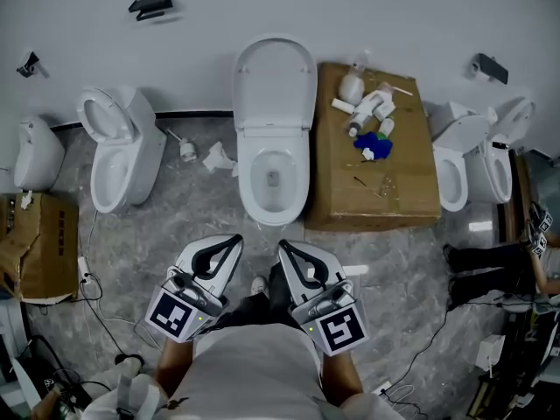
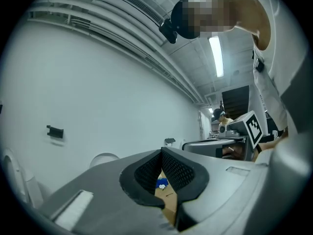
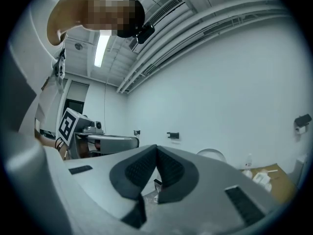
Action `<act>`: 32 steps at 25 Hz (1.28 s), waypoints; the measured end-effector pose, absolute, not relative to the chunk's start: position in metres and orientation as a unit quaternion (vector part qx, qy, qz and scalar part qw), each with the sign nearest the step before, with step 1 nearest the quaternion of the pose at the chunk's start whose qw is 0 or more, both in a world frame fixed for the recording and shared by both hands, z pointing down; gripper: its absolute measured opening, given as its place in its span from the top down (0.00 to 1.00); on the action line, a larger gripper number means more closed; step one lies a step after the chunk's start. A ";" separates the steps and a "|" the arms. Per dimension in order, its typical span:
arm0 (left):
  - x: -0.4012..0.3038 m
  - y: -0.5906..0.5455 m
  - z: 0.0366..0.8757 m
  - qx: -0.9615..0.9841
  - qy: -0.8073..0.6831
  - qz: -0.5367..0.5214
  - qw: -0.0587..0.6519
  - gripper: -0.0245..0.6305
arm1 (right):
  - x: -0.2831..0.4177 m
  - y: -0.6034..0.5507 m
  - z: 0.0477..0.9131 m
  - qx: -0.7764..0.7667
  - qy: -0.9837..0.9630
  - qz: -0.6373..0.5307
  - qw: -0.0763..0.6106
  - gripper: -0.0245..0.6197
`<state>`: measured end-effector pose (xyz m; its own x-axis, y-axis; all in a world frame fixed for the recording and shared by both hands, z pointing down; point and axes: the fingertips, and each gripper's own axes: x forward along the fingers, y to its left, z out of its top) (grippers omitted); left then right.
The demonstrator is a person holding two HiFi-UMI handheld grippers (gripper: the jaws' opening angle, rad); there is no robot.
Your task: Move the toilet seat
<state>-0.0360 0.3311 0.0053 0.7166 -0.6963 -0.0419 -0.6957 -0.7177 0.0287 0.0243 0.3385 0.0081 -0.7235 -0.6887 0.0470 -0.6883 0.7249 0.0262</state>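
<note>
The floor (image 1: 175, 234) is grey stone and the wall (image 1: 394, 16) is white. Far left sits a small brown box (image 1: 39, 243), then a white toilet (image 1: 118, 147). The middle toilet (image 1: 274, 204) has its lid (image 1: 274, 77) up by the wall; the toilet seat (image 1: 252, 178) seems to lie on its bowl. Next comes a big brown box (image 1: 385, 191) with bottles (image 1: 367, 112) on top, then more toilets (image 1: 477, 160). The left tongs (image 1: 234, 239) and right tongs (image 1: 284, 246) are both pressed together, pinching nothing, well apart from the seat
</note>
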 end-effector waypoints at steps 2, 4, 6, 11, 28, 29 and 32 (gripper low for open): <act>-0.033 0.319 0.011 0.925 -0.379 -0.021 0.010 0.97 | 0.024 0.325 0.012 0.363 -0.931 0.000 0.025 0.96; -0.031 0.304 0.016 0.923 -0.383 -0.014 0.015 0.97 | 0.024 0.311 0.014 0.353 -0.935 0.000 0.026 0.96; -0.027 0.288 0.021 0.921 -0.389 -0.011 0.020 0.97 | 0.026 0.295 0.016 0.346 -0.938 -0.001 0.027 0.96; -0.019 0.247 0.029 0.915 -0.401 -0.004 0.035 0.97 | 0.040 0.253 0.026 0.343 -0.938 0.019 0.036 0.96; 0.008 0.171 0.050 0.899 -0.435 0.031 0.046 0.97 | 0.065 0.175 0.049 0.315 -0.947 0.055 0.032 0.96; 0.009 0.170 0.051 0.899 -0.433 0.032 0.048 0.97 | 0.065 0.174 0.050 0.316 -0.947 0.057 0.033 0.96; 0.012 0.163 0.057 0.902 -0.429 0.035 0.045 0.97 | 0.067 0.168 0.057 0.319 -0.945 0.057 0.036 0.96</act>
<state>0.0123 0.1630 0.0571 0.6303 -0.7696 0.1019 -0.7760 -0.6286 0.0519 0.0674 0.1679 0.0568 -0.7934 -0.5997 0.1047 -0.6079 0.7895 -0.0842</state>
